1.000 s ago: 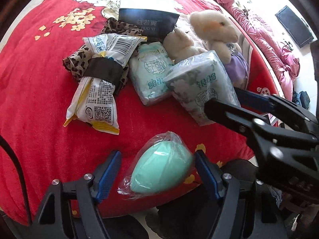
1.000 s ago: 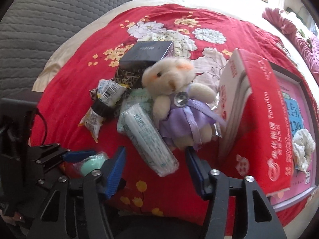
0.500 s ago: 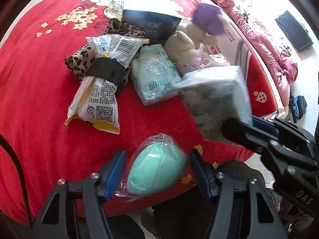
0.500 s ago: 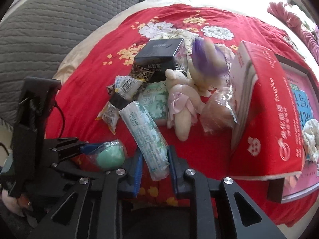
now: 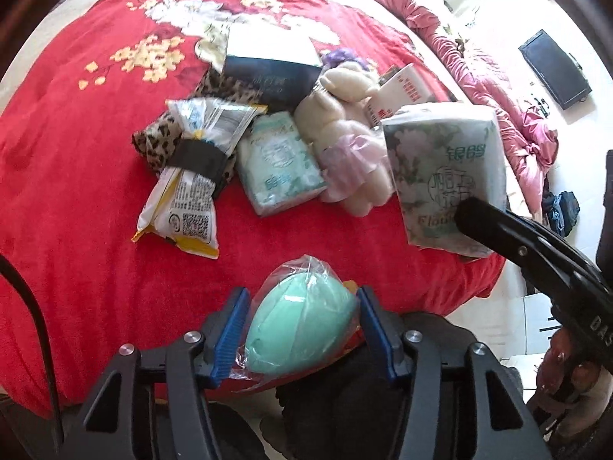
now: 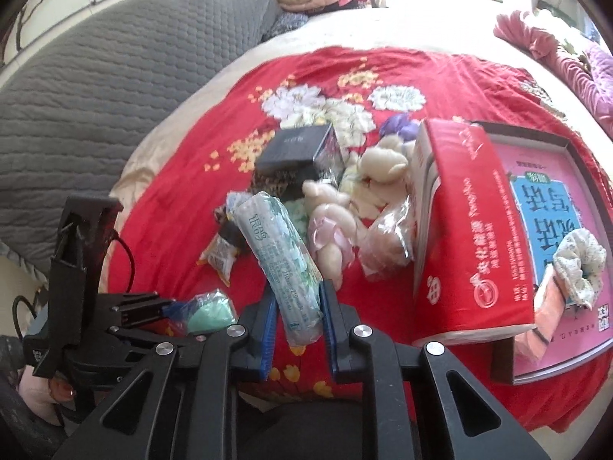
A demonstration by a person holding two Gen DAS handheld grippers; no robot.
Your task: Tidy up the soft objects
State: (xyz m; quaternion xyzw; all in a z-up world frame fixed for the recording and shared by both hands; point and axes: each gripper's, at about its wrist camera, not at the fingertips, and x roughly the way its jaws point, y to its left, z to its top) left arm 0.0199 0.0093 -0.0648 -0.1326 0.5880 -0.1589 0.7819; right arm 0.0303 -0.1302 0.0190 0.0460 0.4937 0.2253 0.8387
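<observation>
Over red floral blanket, both tools mid-pickup: left gripper closing w/ bagged green sponge between pads; right gripper pinches tissue pack, lifted. Next, prob. carry both to red box.

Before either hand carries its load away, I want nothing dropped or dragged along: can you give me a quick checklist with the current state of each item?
1. Right gripper clamped on the tissue pack, jaws just closed: ok.
2. Tissue pack clear of the red blanket: ok.
3. Left gripper pressing the bagged green sponge, jaws just closing: cannot tell.
4. Sponge lifted off the blanket: cannot tell.
5. Plush bear free of both grippers: ok.
6. Drop-off spot visible: cannot tell.
</observation>
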